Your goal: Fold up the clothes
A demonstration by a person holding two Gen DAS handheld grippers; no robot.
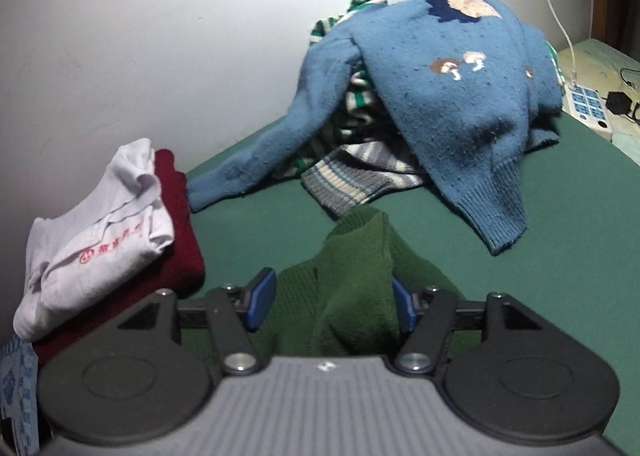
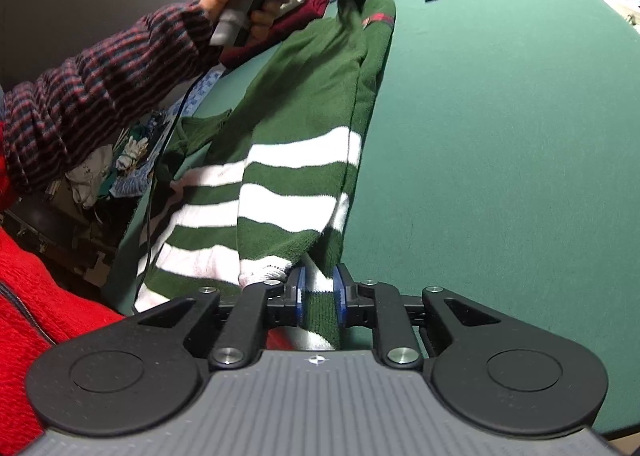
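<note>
The green sweater (image 2: 304, 128) with white stripes lies long on the green table (image 2: 500, 136), already folded lengthwise, one sleeve laid over the body. It runs from the near edge to the far-left side, where the folded pile sits: a white T-shirt (image 1: 92, 232) on top of a dark red garment (image 1: 176, 224).

Left gripper (image 1: 332, 302) is at the far end of the sweater, its jaws standing wide. A raised fold of green knit stands between the blue pads (image 1: 262, 296) but they do not press it, so I think this end was let go there, approx. where it should rest.

Right gripper (image 2: 319, 296) is at the near end, jaws narrow, with the striped hem between the pads (image 2: 301, 298). Whether they pinch it or are already loose I cannot tell. Probably this hand keeps the hem flat & straight while the other end settles.

Unfolded clothes wait far right: a blue sweater (image 1: 440, 96) over striped items (image 1: 360, 172). Power strip (image 1: 588, 108) is beyond them.
</note>
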